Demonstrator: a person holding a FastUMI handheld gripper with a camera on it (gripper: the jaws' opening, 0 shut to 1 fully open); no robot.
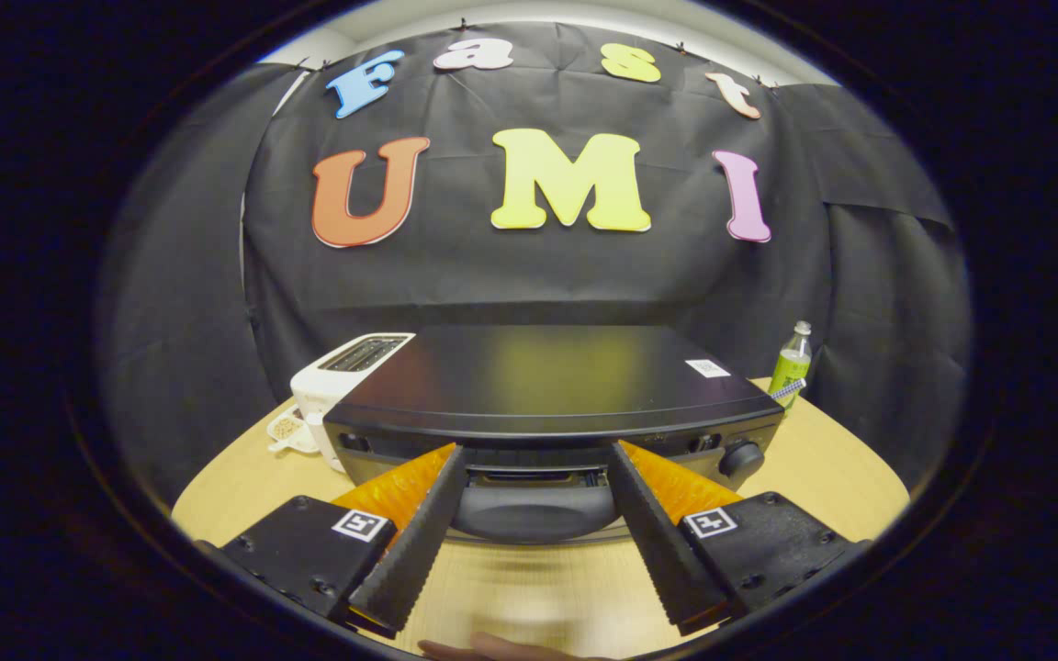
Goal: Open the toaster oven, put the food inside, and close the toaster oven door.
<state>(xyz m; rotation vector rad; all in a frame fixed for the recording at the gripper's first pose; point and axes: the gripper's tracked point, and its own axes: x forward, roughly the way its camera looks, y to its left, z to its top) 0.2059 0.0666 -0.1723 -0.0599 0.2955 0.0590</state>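
Note:
A black toaster oven (547, 376) stands on the wooden table right in front of me, seen from above its flat top. Its dark curved door handle (534, 514) bulges out at the front, just under the top edge. My gripper (536, 452) is open, and its two fingers reach to the oven's front with the handle between them. I cannot tell whether the fingers touch the handle. A round knob (740, 457) sits at the front right of the oven.
A white pop-up toaster (350, 372) stands behind the oven on its left, with a small white dish (288, 430) beside it. A green bottle (791, 363) stands at the oven's back right. Part of a hand (492, 648) lies on the table (823, 477) below the fingers.

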